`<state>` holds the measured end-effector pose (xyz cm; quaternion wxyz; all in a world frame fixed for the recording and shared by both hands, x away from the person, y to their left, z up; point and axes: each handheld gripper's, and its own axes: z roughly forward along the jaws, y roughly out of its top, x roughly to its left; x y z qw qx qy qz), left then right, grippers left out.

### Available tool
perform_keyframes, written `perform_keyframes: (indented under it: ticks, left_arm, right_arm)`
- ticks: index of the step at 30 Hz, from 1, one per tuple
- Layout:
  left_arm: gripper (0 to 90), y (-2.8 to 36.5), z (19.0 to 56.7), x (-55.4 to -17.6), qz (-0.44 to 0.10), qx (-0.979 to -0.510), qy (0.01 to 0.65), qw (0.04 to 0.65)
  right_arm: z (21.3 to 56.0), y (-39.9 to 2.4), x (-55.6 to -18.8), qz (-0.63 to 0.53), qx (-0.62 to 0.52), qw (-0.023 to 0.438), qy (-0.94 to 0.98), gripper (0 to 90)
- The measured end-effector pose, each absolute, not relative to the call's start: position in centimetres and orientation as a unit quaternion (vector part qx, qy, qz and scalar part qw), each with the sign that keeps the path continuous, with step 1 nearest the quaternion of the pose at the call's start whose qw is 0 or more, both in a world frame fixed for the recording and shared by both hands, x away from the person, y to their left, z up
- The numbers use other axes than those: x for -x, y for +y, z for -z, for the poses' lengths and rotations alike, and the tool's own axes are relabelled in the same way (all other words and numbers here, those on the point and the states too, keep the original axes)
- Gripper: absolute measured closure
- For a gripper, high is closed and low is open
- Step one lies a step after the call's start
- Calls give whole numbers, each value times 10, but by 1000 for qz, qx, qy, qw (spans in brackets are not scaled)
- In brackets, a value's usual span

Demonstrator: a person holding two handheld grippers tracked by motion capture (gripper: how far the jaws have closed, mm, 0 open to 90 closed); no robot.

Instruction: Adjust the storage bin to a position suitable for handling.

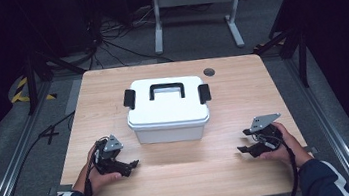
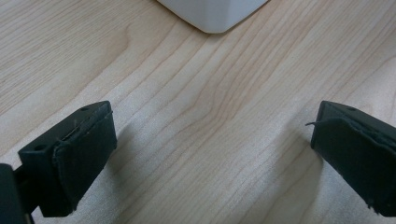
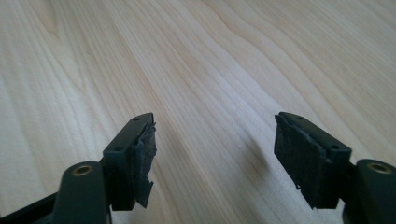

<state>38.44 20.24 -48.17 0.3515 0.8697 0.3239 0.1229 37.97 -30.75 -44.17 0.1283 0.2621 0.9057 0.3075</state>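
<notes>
At the near left of the wooden surface (image 1: 241, 82), the left hand-held gripper (image 1: 131, 165) rests low in the person's left hand (image 1: 102, 171), its jaws pointing to the right, toward the middle of the surface. In the left gripper view its two black jaws stand wide apart with only bare wood grain between them, so this hand-held gripper (image 2: 212, 140) is open and holds nothing; a rounded white corner of the box (image 2: 212, 14) shows at the top edge of that view, well beyond the jaw tips.

The white plastic storage box (image 1: 168, 110) sits in the middle of the surface, slightly toward the far side, between the two hands and apart from both. It is rectangular with rounded corners and plain white walls. Its white lid is on, and a black carry handle (image 1: 166, 90) lies flat in a recess on top. A black latch (image 1: 129, 99) sits on the left end of the lid and another black latch (image 1: 204, 93) on the right end.

At the near right, the right hand-held gripper (image 1: 242, 141) lies in the person's right hand (image 1: 280, 143), jaws pointing left toward the middle. The right gripper view shows this hand-held gripper (image 3: 215, 144) with its padded jaws spread wide over bare wood, open and gripping nothing. Beyond the box, a small dark round cap (image 1: 208, 72) is set in the surface near the far edge.
</notes>
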Motion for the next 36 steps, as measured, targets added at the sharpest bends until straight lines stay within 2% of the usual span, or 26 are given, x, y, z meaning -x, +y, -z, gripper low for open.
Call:
perform_keyframes:
  ticks: [11,20,36]
  left_arm:
    - [6,204,481,-384,-122,-871,322,350]
    - [7,203,482,-384,-121,-870,323,351]
    - [7,203,482,-384,-122,-871,323,351]
  right_arm:
    - [386,-296,-392,-294,-223,150,917,331]
    - [334,-281,-420,-289,-199,175,920,331]
    - [283,-244,-438,-284,-158,189,927,285]
